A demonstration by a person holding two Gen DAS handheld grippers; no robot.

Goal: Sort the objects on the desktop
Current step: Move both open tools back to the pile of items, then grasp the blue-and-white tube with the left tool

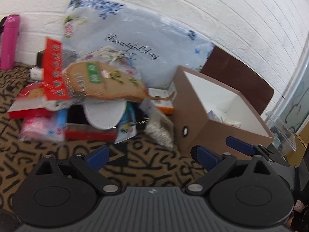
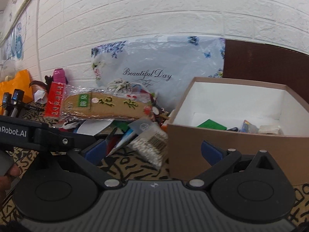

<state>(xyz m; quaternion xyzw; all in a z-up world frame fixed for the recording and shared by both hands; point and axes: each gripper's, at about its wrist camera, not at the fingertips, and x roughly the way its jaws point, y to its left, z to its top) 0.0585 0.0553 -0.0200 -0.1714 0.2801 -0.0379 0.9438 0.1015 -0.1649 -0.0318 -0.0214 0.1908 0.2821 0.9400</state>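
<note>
- Leaning against the white brick wall, a pink cylindrical flask (image 1: pixel 9 40) is kept upright at the far left.
- A tan embroidered insole in clear wrap (image 2: pixel 104 106) is seen topping the unsorted pile on the patterned worktop (image 1: pixel 135 166).
- "Beautiful Day" is read on the pale floral plastic bag (image 2: pixel 154 65).
- An open brown cardboard box (image 2: pixel 227 143) holds sorted items.
- Both the left tongs (image 1: pixel 152 154) and right tongs (image 2: pixel 152 150) are held spread, empty.

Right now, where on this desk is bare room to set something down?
The patterned cloth is bare in front of the pile, between the cotton swab bag and the cameras. The cardboard box has room inside. Behind, the pile under the insole is crowded.
</note>
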